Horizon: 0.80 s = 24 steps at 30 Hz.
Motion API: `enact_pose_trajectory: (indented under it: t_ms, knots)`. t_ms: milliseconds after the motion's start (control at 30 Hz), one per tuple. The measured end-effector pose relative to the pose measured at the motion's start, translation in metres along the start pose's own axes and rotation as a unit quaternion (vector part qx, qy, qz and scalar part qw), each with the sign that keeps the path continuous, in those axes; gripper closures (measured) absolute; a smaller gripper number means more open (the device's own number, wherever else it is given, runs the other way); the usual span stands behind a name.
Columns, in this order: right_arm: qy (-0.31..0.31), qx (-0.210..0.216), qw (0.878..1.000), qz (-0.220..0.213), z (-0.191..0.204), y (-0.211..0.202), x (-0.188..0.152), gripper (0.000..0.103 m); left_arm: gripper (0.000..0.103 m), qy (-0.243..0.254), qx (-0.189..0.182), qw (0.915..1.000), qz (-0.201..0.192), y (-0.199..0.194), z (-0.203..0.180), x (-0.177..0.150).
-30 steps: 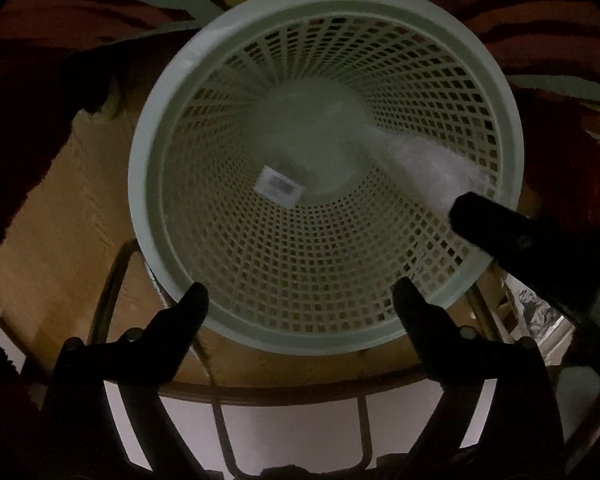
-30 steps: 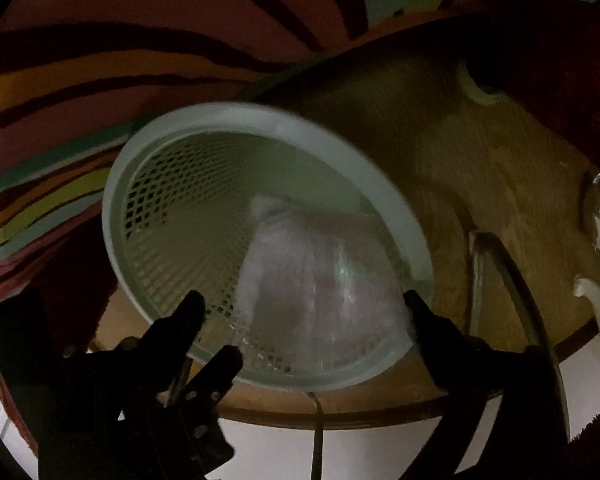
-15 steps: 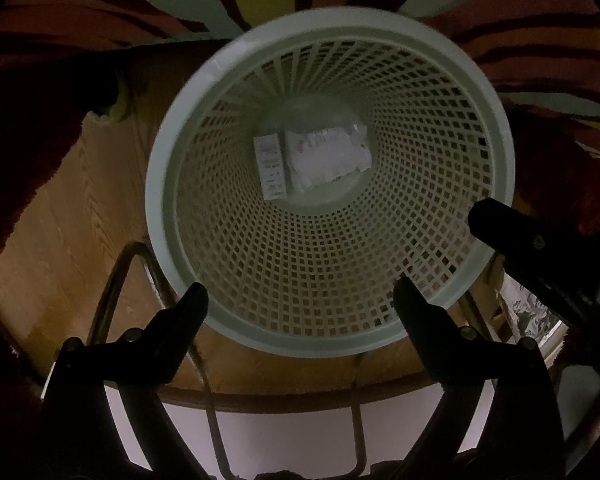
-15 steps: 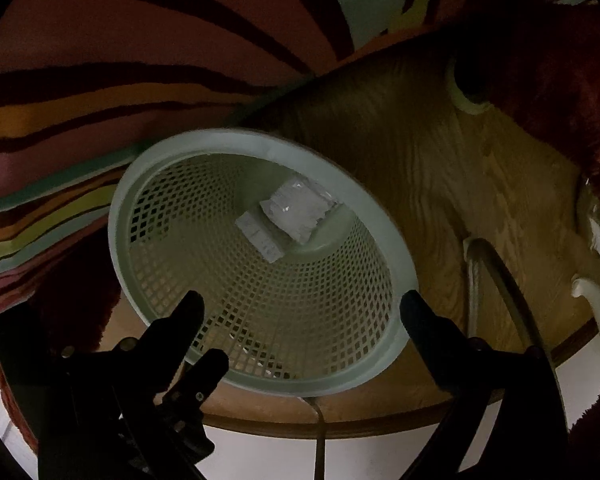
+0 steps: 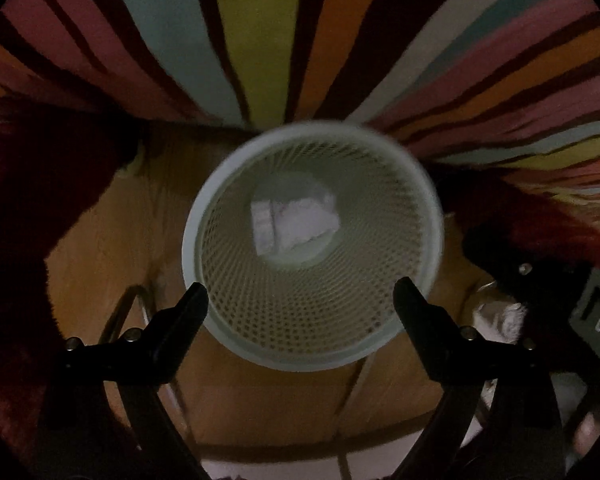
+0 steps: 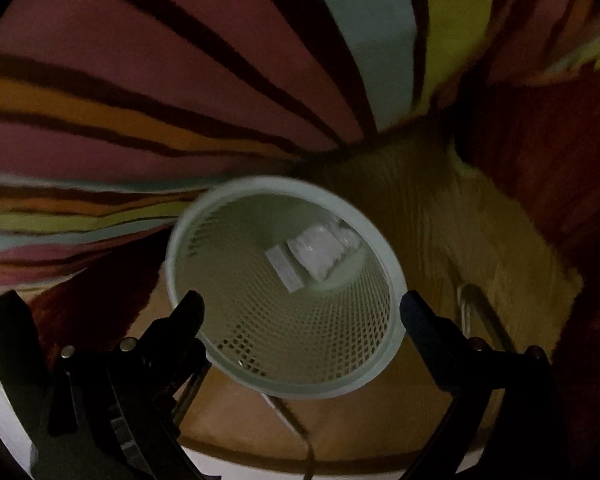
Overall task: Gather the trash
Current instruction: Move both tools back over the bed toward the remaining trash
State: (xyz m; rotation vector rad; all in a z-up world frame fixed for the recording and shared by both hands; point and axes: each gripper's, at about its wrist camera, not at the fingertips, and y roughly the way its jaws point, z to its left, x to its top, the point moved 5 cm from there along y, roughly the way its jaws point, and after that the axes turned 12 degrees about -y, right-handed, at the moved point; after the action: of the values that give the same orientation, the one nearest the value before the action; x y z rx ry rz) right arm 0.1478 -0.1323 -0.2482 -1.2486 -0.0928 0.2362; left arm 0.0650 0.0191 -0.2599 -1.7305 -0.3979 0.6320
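Note:
A pale green mesh waste basket (image 5: 428, 240) (image 6: 392, 320) stands on a wooden floor below both grippers. At its bottom lies a clear plastic bag (image 5: 304, 220) (image 6: 324, 250), beside a white label (image 5: 262, 224) (image 6: 286, 270). My left gripper (image 5: 300, 296) hangs high above the basket's near rim, open and empty. My right gripper (image 6: 300, 306) is open too, with nothing between its fingers, above the near rim. The right gripper's dark body (image 5: 532, 280) shows at the right edge of the left wrist view.
A rug with coloured stripes (image 5: 260, 40) (image 6: 140, 80) lies beyond the basket. Dark red shaggy rug (image 5: 40, 200) (image 6: 540, 160) flanks the wooden floor (image 5: 112, 248). A metal frame (image 5: 140, 308) (image 6: 484, 312) and a white surface sit below the near edge.
The clear bag fell from the right gripper into the basket and came to rest at its bottom. Both grippers then rose, so the basket looks smaller and more rug shows.

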Motion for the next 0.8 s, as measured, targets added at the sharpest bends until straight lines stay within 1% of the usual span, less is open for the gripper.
enact_pose_trajectory:
  t_ms: [33,67,133,233,267,300,333,367,433,467,500,533,567,600,633,667,733,800]
  knots:
    - [-0.007,0.002,1.000,-0.010,0.002,-0.007,0.000,0.009,0.012,0.002,-0.014,0.9998,-0.017,-0.012,-0.002,-0.001]
    - [-0.018,0.007,0.999,-0.028,0.007,-0.020,-0.001,0.009,0.012,0.003,-0.022,0.9993,-0.029,-0.020,-0.004,-0.001]
    - [-0.029,0.013,0.998,-0.051,0.011,-0.035,0.000,0.009,0.012,0.008,-0.038,0.9974,-0.060,-0.039,-0.005,-0.002]
    - [-0.055,0.010,0.993,-0.103,0.015,-0.070,0.001,0.009,0.012,0.010,-0.055,0.9923,-0.111,-0.068,-0.004,-0.003]
    - [-0.067,0.005,0.990,-0.123,0.016,-0.081,0.002,0.009,0.012,0.012,-0.062,0.9894,-0.131,-0.081,-0.003,-0.003]
    - [-0.085,-0.004,0.984,-0.156,0.018,-0.099,0.003,0.009,0.012,0.014,-0.068,0.9875,-0.142,-0.090,-0.005,-0.003]
    - [-0.096,-0.011,0.979,-0.178,0.019,-0.113,0.005,0.009,0.012,0.017,-0.074,0.9850,-0.155,-0.099,-0.005,-0.003]
    - [-0.113,-0.021,0.969,-0.217,0.023,-0.135,0.008,0.009,0.012,0.024,-0.076,0.9801,-0.182,-0.114,-0.005,-0.001]
    - [-0.126,-0.037,0.956,-0.263,0.026,-0.158,0.014,0.009,0.012,0.031,-0.068,0.9711,-0.227,-0.134,-0.003,0.004]
    - [-0.131,-0.045,0.948,-0.287,0.027,-0.169,0.017,0.009,0.012,0.035,-0.064,0.9635,-0.258,-0.149,-0.004,0.009]
    - [-0.141,-0.054,0.936,-0.319,0.031,-0.185,0.023,0.009,0.012,0.037,-0.063,0.9569,-0.281,-0.161,-0.006,0.014]
    - [-0.148,-0.060,0.929,-0.335,0.032,-0.193,0.028,0.009,0.012,0.038,-0.062,0.9493,-0.306,-0.176,-0.008,0.021]
    - [-0.161,-0.072,0.918,-0.356,0.035,-0.205,0.036,0.009,0.012,0.039,-0.061,0.9431,-0.325,-0.187,-0.010,0.028]
    - [-0.168,-0.076,0.913,-0.364,0.036,-0.208,0.041,0.009,0.012,0.040,-0.059,0.9375,-0.341,-0.197,-0.012,0.035]
    - [-0.177,-0.081,0.907,-0.373,0.037,-0.212,0.048,0.009,0.012,0.041,-0.058,0.9339,-0.350,-0.206,-0.014,0.039]
    - [-0.184,-0.082,0.904,-0.377,0.039,-0.213,0.055,0.009,0.012,0.042,-0.054,0.9271,-0.368,-0.217,-0.019,0.049]
    - [-0.195,-0.081,0.901,-0.378,0.040,-0.215,0.072,0.009,0.012,0.048,-0.046,0.9202,-0.386,-0.231,-0.022,0.060]
    - [-0.199,-0.080,0.900,-0.380,0.037,-0.216,0.088,0.009,0.012,0.058,-0.027,0.9128,-0.403,-0.238,-0.032,0.075]
